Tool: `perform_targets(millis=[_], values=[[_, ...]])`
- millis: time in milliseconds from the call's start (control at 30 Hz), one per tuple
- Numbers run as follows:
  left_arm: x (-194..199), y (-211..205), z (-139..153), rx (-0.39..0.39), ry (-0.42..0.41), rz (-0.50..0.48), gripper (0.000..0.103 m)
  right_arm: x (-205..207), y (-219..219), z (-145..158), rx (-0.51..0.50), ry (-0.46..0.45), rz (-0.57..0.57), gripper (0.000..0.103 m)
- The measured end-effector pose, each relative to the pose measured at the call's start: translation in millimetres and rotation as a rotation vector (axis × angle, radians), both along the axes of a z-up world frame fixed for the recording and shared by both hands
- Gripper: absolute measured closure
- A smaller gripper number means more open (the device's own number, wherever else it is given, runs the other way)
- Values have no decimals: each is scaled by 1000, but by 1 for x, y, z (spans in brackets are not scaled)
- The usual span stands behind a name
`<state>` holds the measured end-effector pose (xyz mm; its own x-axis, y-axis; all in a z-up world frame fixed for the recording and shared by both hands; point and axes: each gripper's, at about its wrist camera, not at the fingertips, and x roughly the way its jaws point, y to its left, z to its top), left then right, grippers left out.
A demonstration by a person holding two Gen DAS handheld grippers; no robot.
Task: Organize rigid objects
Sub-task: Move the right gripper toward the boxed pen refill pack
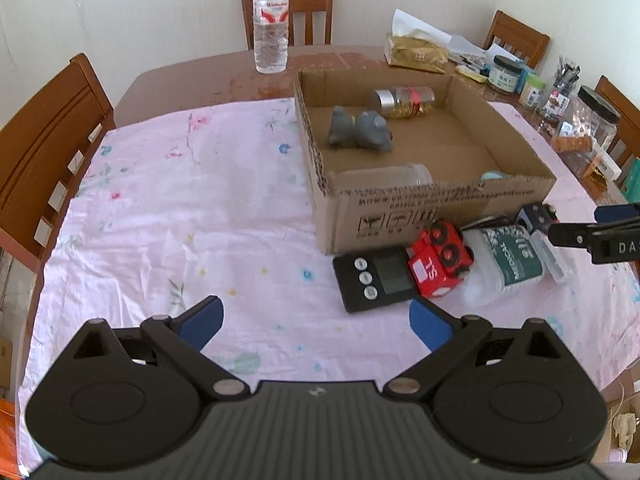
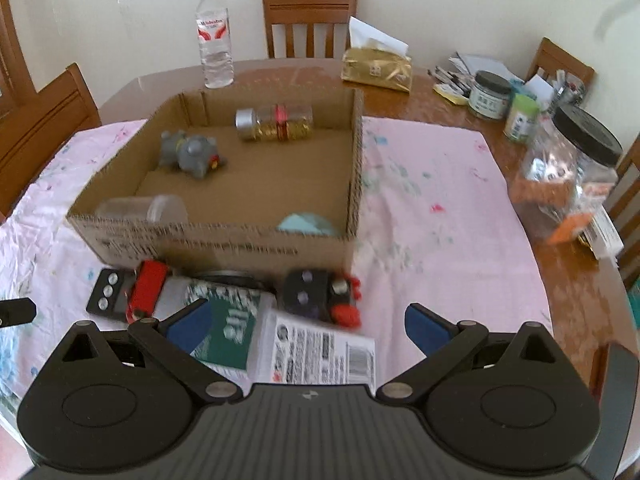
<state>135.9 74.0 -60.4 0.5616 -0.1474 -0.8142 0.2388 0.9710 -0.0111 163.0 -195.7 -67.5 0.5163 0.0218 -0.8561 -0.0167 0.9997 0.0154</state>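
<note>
A wooden dining table [image 1: 192, 80] is seen in the left wrist view, spread with a pale pink flowered cloth [image 1: 168, 216], with wooden chairs set around it and a cream wall behind. A clear water bottle [image 1: 270, 20] stands upright at the upper centre of the frame, beyond the cloth. To the right of centre an open cardboard box [image 1: 400, 212] is placed on the cloth; inside it a grey toy figure [image 1: 360, 127], a jar with a silver lid [image 1: 404, 102] lying on its side, and a clear container [image 1: 384, 178] against the near wall are seen. Just below the box, a black timer [image 1: 376, 276], a red toy vehicle [image 1: 440, 264] and a green-labelled bottle [image 1: 508, 256] are crowded together. The left gripper [image 1: 318, 322] is held at the bottom of the frame with its blue-padded jaws spread wide over bare cloth, nothing between them. In the right wrist view the same box [image 2: 224, 248] is shown at centre left, with a gold tissue pack [image 2: 378, 68] and jars along the upper right. The right gripper [image 2: 308, 326] is shown at the bottom, its jaws fully apart; the green-labelled bottle [image 2: 232, 332] and a white printed box [image 2: 316, 354] lie between them, though no pad is seen pressing on either. A dark toy vehicle [image 2: 320, 294] lies just above, close to the box's near wall.
</note>
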Motion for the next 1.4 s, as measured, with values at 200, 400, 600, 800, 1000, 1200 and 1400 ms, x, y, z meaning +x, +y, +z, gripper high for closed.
perform_targets(millis=[200, 400, 600, 800, 1000, 1200, 1400], values=[[-5, -9, -6, -1, 26, -14, 4, -9, -9, -16, 19, 37, -26, 0], [-8, -24, -5, 14, 28, -24, 4, -5, -15, -30, 48, 68, -36, 0], [-9, -36, -3, 28, 28, -25, 4, -4, -28, -33, 73, 69, -25, 0], [-7, -47, -5, 34, 35, -21, 4, -4, -42, -48, -23, 122, -22, 0], [-4, -63, -8, 38, 44, -34, 4, -6, -40, -48, 9, 115, 63, 0], [-4, -75, -11, 33, 67, -52, 4, -9, -31, -59, -28, 122, 104, 0], [-3, -77, -17, -9, 97, -117, 4, -9, -35, -60, -27, 80, 79, 0]])
